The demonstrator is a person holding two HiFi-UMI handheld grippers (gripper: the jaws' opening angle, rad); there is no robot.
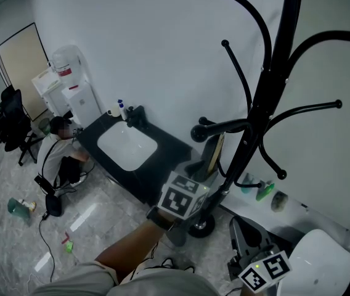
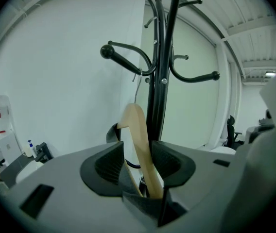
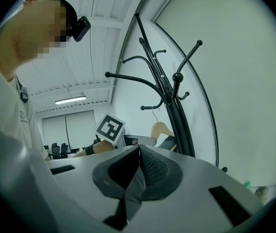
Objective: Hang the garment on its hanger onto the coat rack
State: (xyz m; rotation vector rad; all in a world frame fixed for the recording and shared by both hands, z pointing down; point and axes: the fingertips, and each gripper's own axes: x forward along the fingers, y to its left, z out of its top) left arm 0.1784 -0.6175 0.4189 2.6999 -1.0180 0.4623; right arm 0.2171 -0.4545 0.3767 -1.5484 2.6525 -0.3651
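The black coat rack point(image 1: 267, 85) stands straight ahead, its pole point(image 2: 162, 81) close behind my left gripper point(image 2: 137, 147). A wooden hanger point(image 2: 139, 140) rises between the left jaws, and its wire hook point(image 2: 137, 79) reaches up to a knobbed rack arm point(image 2: 123, 59). The jaws stand wide, with a gap beside the hanger. A dark bit of garment point(image 2: 111, 133) shows behind the left jaw. From the head view, the left gripper point(image 1: 201, 168) sits at the hanger point(image 1: 215, 153) beside the pole. My right gripper point(image 1: 249, 245) hangs low at the right; its jaws point(image 3: 139, 154) are shut and empty.
A black counter with a white sink point(image 1: 126, 143) stands left of the rack, with a water dispenser point(image 1: 70, 85) behind it. A person point(image 1: 55, 150) crouches by the counter. The rack's round base point(image 1: 199, 227) sits on the tiled floor. A white rounded object point(image 1: 320, 264) is at the lower right.
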